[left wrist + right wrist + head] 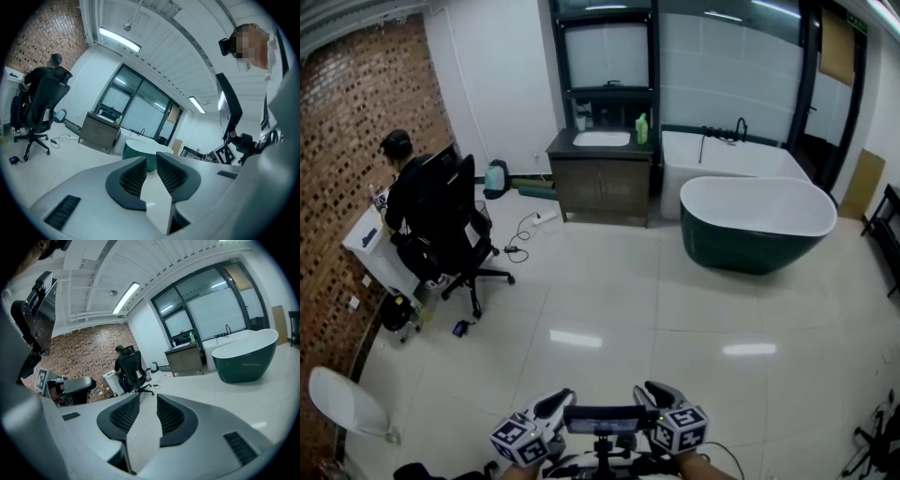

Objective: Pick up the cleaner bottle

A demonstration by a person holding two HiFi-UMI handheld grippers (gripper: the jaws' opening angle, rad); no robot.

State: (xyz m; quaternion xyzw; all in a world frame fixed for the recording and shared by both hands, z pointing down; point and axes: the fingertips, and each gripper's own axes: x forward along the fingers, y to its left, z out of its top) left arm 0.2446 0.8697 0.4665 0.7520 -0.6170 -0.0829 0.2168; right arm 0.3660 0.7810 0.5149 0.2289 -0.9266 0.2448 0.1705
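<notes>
The cleaner bottle [642, 128], small and green, stands on top of the dark cabinet [602, 183] against the far wall. It is just right of the sink [601, 139] and close to the cabinet's right end. It is well apart from both grippers, with a wide stretch of glossy tiled floor [609, 309] between.

The left gripper [553, 405] has only a narrow gap between its jaws and holds nothing. The right gripper [664, 394] stands somewhat wider and is likewise empty. Both are held low, close in front of the person.

Several things could go wrong from here:
- The left gripper's gap looks too narrow for a bottle, so going in with it as it stands would likely push the bottle over or into the sink.
- The bottle sits near the end of the cabinet, so a sideways nudge could send it off towards the bathtub [757, 220].
- Cables [525, 230] trail on the floor left of the cabinet and could catch a foot.
- A person on a wheeled chair [455, 225] sits further left.

No brand or label can be read, because the bottle is too small in every view. The cubes on the grippers carry only square marker patterns, not words.
</notes>
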